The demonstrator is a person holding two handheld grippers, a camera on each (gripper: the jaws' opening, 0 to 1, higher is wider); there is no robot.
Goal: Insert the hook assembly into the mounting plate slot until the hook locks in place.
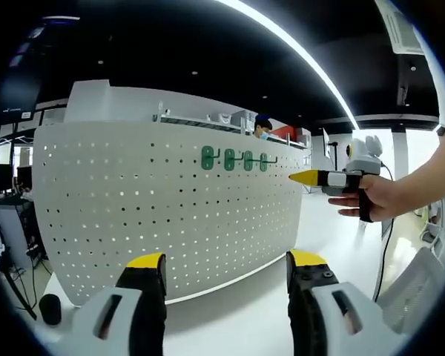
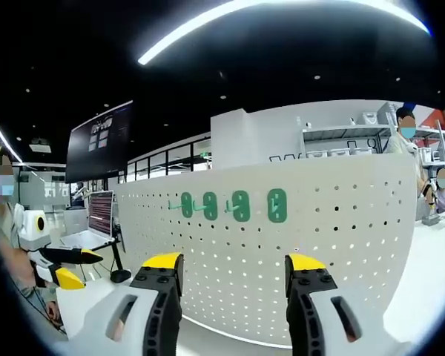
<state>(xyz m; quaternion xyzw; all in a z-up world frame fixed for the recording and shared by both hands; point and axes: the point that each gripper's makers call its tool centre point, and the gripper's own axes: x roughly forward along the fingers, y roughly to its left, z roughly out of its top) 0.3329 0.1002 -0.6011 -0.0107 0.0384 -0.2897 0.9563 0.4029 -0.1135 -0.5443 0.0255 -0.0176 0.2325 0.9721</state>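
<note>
Four green hooks (image 2: pixel 241 205) sit in a row high on the upright white pegboard (image 1: pixel 133 215), already seated in its holes. They look light, stiff plastic; I'd pinch one by its flat oval body. Left hand-held gripper (image 1: pixel 226 259) and right hand-held gripper (image 2: pixel 233 263) both gape, carrying nothing.

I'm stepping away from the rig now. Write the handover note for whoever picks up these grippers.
Left gripper: open, holding nothing, facing the white pegboard.
Right gripper: open, holding nothing, also facing the pegboard; in the left gripper view it is held out at the board's right end, with the person's hand around it.
Four green hook assemblies sit in a row high on the pegboard, with a little bare board between neighbours. Whether they are locked in cannot be told from here.
No loose hook is in view. Left to do: check each hook for lock and press home any that is loose.
</note>
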